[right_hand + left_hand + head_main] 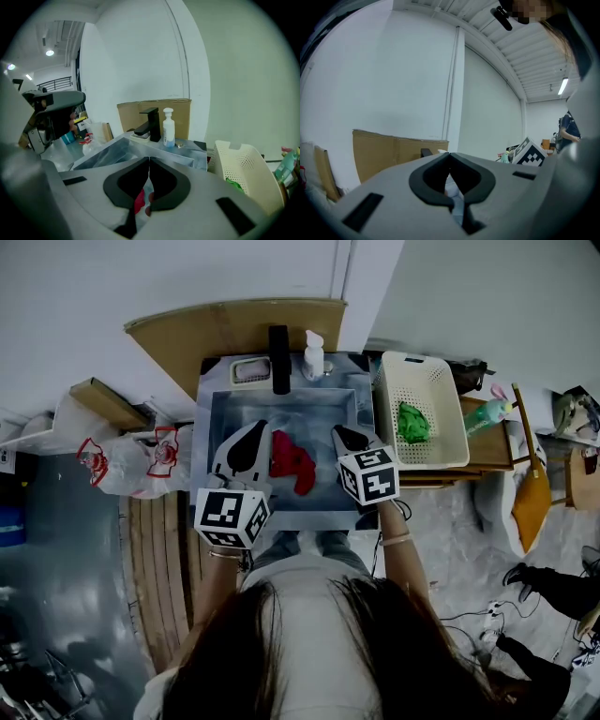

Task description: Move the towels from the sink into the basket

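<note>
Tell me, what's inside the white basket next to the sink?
One green towel lies crumpled inside the white basket. The rest of the basket's holey bottom is bare. Anything under the towel is covered, so I cannot tell what is there.

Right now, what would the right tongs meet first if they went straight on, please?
Probably the sink floor, though depth is unclear: the shut right tongs point into it, and the red towel lies left of that line.

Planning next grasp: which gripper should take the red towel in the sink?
Probably the right gripper: the crumpled red towel lies just beyond its shut jaws, and the white perforated plastic basket stands on its side.
</note>
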Demonstrator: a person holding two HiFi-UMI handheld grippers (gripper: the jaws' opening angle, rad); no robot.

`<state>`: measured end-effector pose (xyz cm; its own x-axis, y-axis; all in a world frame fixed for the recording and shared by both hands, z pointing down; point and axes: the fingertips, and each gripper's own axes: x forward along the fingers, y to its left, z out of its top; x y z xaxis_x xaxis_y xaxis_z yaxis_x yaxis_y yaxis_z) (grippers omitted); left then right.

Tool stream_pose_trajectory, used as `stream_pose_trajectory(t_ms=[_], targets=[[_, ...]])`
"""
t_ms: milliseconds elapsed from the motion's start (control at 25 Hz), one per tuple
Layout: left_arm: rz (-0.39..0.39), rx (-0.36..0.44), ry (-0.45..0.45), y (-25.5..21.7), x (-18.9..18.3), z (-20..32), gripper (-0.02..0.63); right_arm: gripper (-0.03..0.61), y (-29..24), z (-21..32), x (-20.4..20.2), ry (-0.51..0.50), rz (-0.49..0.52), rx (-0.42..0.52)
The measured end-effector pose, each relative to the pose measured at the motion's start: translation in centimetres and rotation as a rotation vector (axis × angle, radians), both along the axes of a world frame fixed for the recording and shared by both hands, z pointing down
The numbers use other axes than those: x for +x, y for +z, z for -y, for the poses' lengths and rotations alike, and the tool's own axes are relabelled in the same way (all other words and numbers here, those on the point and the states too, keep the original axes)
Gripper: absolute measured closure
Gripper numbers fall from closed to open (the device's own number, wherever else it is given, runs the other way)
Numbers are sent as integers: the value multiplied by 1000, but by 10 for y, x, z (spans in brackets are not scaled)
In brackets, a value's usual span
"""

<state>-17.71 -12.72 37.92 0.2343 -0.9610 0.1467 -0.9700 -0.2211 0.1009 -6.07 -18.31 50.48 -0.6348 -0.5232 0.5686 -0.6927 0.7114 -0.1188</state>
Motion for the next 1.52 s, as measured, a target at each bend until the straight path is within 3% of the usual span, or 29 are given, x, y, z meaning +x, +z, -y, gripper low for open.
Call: stream_pose_trajectory(t_ms=[680, 1520], targets=[[0, -18, 79, 14, -35, 6, 606, 551, 49, -25, -69, -154, -137, -8], [-25, -22, 69, 22, -67, 6, 606, 548, 120, -45, -111, -367, -332, -56]])
